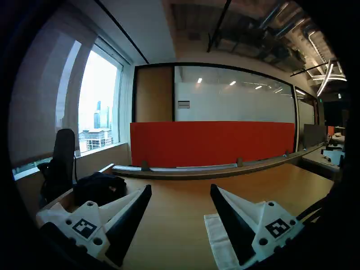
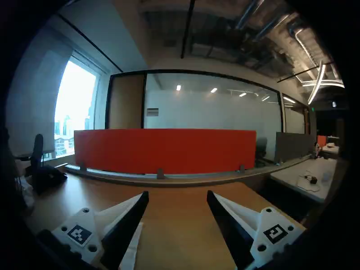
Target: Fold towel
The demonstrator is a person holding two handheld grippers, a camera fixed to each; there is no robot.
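Note:
A white towel lies flat on the wooden desk, low in the left gripper view, partly under the right finger. My left gripper is open above the desk with nothing between its fingers. In the right gripper view an edge of the white towel peeks out beneath the left finger. My right gripper is open too and holds nothing. Most of the towel is hidden below both views.
A red divider panel runs along the desk's far edge. A dark bag and a black chair sit at the left by the window. Another desk with small items stands to the right.

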